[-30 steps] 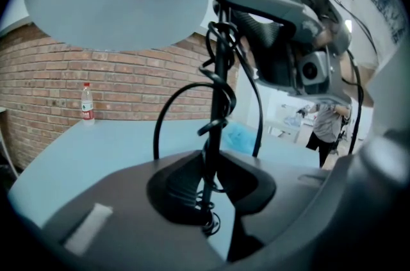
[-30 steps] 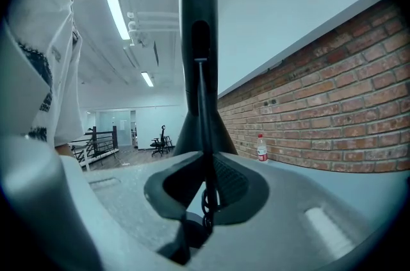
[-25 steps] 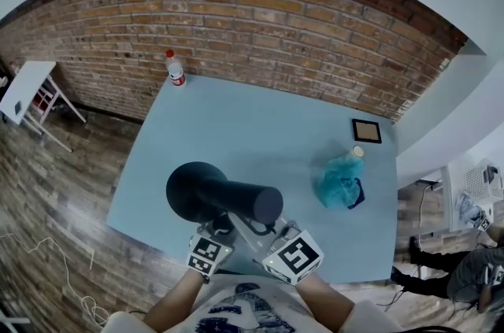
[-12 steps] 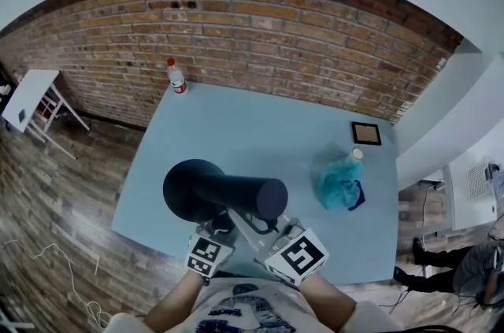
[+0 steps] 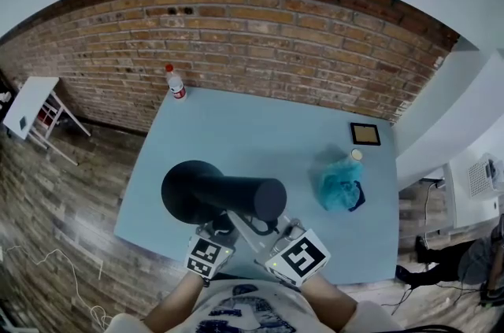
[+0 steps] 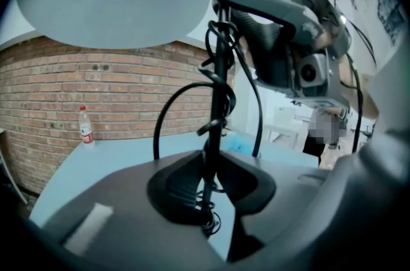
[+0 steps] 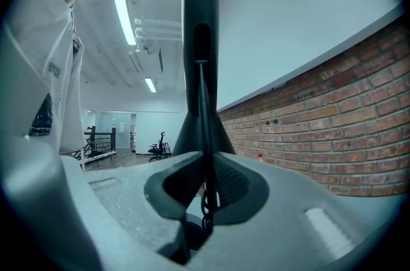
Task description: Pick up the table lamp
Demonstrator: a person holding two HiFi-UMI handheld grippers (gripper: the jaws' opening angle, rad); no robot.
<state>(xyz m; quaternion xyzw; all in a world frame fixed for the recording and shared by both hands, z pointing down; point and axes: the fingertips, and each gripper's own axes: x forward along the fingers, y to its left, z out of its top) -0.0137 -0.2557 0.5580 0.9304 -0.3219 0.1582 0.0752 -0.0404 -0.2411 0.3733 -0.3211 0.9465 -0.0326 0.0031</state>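
Over the near part of the light blue table (image 5: 260, 131), the black table lamp (image 5: 224, 194) was held up in both grippers, tipped over so that its round base faced left and its cylindrical shade lay to the right in the head view. The left gripper (image 5: 224, 223) was clenched on the lamp's thin stem, with the black power cord (image 6: 168, 111) coiled loosely round that stem and looping out to one side just above the jaws. The right gripper (image 5: 257, 226) was likewise clamped on the stem, just beside the left one; in its own view the stem ran straight up from between the jaws into the flared neck and the tall dark shade.

At the table's far left corner a clear plastic bottle with a red cap (image 5: 176, 84) stood upright against the brick wall (image 5: 260, 32). Well apart from it, near the far right corner, a small dark-framed picture (image 5: 366, 133) lay flat. Closer in on the right side sat a crumpled teal bag (image 5: 339, 186), with a small pale round thing (image 5: 357, 154) touching its far edge; what that was could not be made out. A white side table (image 5: 27, 99) stood on the wooden floor (image 5: 71, 197) to the left.
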